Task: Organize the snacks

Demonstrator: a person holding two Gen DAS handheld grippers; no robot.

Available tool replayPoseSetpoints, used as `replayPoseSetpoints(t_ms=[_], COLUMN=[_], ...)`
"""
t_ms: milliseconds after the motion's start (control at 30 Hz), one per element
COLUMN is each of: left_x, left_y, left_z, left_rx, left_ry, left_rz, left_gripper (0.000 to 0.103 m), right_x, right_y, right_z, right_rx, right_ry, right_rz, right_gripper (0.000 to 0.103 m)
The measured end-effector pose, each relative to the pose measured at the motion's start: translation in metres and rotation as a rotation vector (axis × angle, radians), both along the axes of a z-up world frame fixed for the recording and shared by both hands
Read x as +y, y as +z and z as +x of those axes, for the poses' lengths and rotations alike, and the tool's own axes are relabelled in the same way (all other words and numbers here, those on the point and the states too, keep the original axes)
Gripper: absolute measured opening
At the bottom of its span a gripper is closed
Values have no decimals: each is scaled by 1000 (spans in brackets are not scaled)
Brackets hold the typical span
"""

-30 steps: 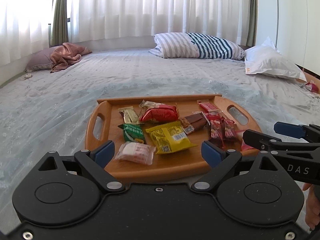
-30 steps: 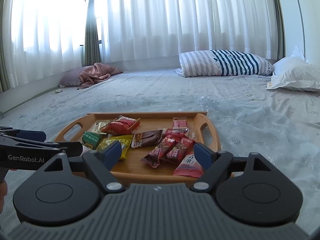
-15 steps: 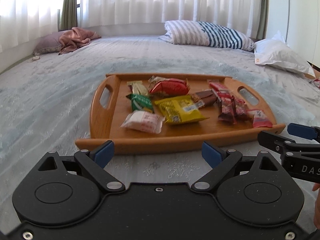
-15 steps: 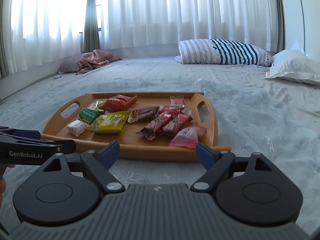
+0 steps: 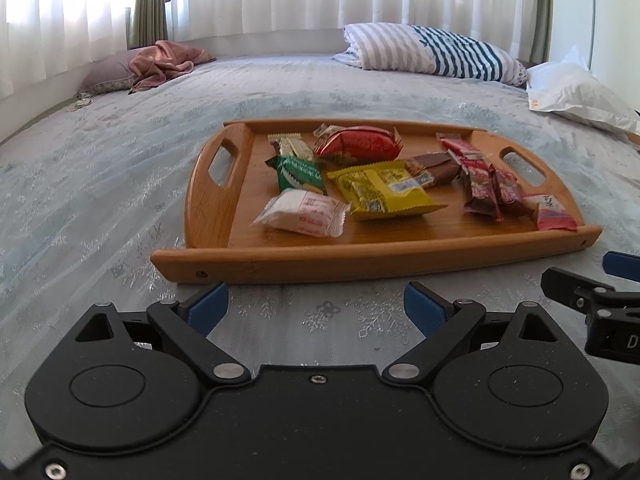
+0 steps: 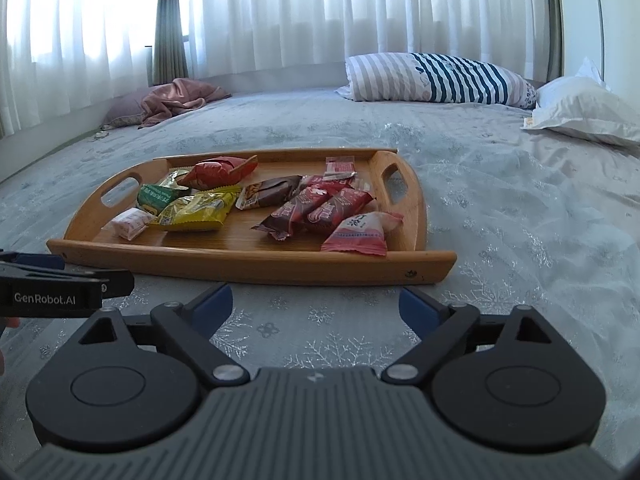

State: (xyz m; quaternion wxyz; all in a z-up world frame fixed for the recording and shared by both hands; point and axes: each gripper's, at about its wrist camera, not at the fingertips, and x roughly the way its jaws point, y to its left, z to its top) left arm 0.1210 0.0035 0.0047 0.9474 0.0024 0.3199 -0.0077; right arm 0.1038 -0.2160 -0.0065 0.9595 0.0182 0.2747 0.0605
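A wooden tray [image 5: 224, 224] [image 6: 404, 220] lies on the bed with several wrapped snacks: a yellow packet [image 5: 380, 190] [image 6: 196, 210], a white packet [image 5: 304, 214], a green packet [image 5: 300, 172], a red packet [image 5: 360, 144] [image 6: 216, 170], a brown bar [image 5: 436, 168] [image 6: 272, 192], dark red bars [image 5: 488, 190] [image 6: 316, 210] and a pink packet [image 6: 360, 234]. My left gripper [image 5: 316, 306] is open and empty, just short of the tray's near rim. My right gripper [image 6: 316, 304] is open and empty, also short of the rim. Each shows at the other view's edge.
The bed has a pale blue patterned cover [image 5: 100, 168]. A striped pillow [image 5: 432, 54] and a white pillow [image 5: 576, 92] lie at the far right. A pink cloth on a cushion [image 5: 160, 64] lies at the far left. Curtains hang behind.
Both grippers have drawn back and up from the tray; one second ago their fingers were over its near part, now they are short of its rim. Both stay open and empty.
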Motion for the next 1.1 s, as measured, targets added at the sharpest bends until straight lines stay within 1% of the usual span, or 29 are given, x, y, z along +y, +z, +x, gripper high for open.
replayPoseSetpoints(t_ms=[133, 200, 400, 500, 600, 700, 833, 1100], left_x=[3, 4, 3, 4, 5, 6, 5, 5], left_y=[-7, -9, -14, -16, -18, -18, -19, -19], left_z=[1, 2, 4, 6, 7, 5, 5, 2], left_rx=[12, 11, 10, 11, 7, 1, -6, -15], left_ry=[20, 25, 18, 16, 18, 17, 17, 17], left_rz=[-9, -11, 0, -6, -19, -17, -17, -24], left_gripper=[95, 97, 102, 103, 103, 103, 103, 103], right_x=[-1, -1, 0, 3, 10, 13, 12, 12], right_y=[-4, -6, -12, -15, -17, -18, -19, -20], right_z=[3, 3, 9, 10, 9, 10, 8, 8], right_rx=[18, 25, 64, 77, 76, 76, 73, 65], right_ry=[-2, -3, -12, -10, 0, 7, 6, 3], right_rz=[7, 4, 5, -12, -50, -70, -54, -57], right_gripper=[101, 102, 103, 103, 103, 103, 103, 103])
